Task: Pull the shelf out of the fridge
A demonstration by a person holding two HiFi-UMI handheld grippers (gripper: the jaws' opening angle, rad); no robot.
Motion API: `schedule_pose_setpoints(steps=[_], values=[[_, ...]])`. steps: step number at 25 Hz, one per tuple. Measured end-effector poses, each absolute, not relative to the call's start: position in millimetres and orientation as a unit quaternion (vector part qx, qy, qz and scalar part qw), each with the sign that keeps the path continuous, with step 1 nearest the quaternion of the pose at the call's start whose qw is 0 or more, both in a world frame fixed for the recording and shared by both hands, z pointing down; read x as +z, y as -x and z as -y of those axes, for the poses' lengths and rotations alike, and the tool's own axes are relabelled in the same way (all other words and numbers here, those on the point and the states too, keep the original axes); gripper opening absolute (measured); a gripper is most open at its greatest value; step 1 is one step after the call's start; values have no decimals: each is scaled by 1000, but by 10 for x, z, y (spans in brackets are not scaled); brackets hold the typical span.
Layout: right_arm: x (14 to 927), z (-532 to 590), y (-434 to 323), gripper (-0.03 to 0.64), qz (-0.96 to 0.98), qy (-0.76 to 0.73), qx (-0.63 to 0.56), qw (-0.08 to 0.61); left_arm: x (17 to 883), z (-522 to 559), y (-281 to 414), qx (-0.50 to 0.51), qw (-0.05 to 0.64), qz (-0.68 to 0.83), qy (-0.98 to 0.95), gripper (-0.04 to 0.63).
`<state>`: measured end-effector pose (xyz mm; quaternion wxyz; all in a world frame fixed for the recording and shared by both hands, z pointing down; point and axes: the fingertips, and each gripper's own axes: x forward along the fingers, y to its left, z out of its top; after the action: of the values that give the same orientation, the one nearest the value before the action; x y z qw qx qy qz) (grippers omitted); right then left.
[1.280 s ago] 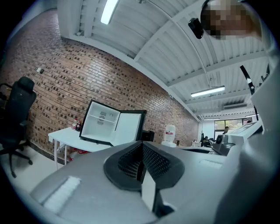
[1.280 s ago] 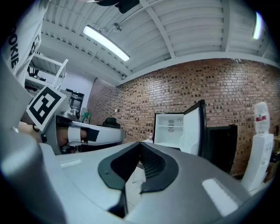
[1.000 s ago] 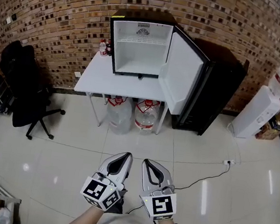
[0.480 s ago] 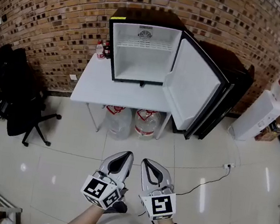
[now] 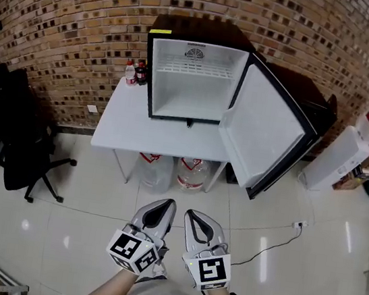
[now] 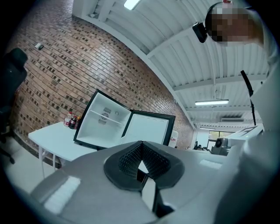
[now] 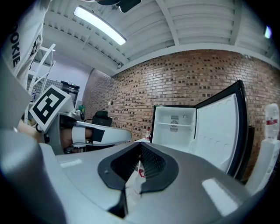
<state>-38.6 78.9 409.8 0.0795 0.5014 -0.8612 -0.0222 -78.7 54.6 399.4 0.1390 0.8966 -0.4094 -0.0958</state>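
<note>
While the person stands well apart from the fridge, the head view gives this row. A black office chair [image 5: 24, 148] is at the far left. Next comes a white worktop [image 5: 122, 128] with two small bottles [image 5: 135, 72] at its back corner; their red labels are too small to read. On the worktop stands a small black fridge with white inside [image 5: 189, 106]. A yellow sticker [image 5: 161, 32] sits on its top left corner, and I cannot read it. Its door [image 5: 264, 137] is swung wide to the right. The white wire shelf [image 5: 197, 70] lies in its slot high inside the fridge, fully in.

Only this view shows two clear water jugs [image 5: 157, 172] under the worktop and a white water dispenser [image 5: 347, 156] at the far right. The left tongs [image 5: 165, 206] and the right tongs [image 5: 193, 214] are side by side, low in front of the person. Both are closed tip to tip, with nothing held.

The left gripper view adds ceiling strip lights [image 6: 131, 4]. The right gripper view alone shows the letters "OKIE" [image 7: 15, 41] on white cloth at its left edge, and the marker cube [image 7: 49, 107] of the left tongs.
</note>
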Motion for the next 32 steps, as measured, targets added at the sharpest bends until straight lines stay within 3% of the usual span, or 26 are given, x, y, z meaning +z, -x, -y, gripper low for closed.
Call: schedule_pose_setpoints(steps=[21,32], values=[[4149,-190,391,0,848,-525,-19,77,4067,97,806,-98,162,386,-903,0],[4159,618,222,0,862,-502,-25,71,4069,1026,686,-129,186,406,-886,0]])
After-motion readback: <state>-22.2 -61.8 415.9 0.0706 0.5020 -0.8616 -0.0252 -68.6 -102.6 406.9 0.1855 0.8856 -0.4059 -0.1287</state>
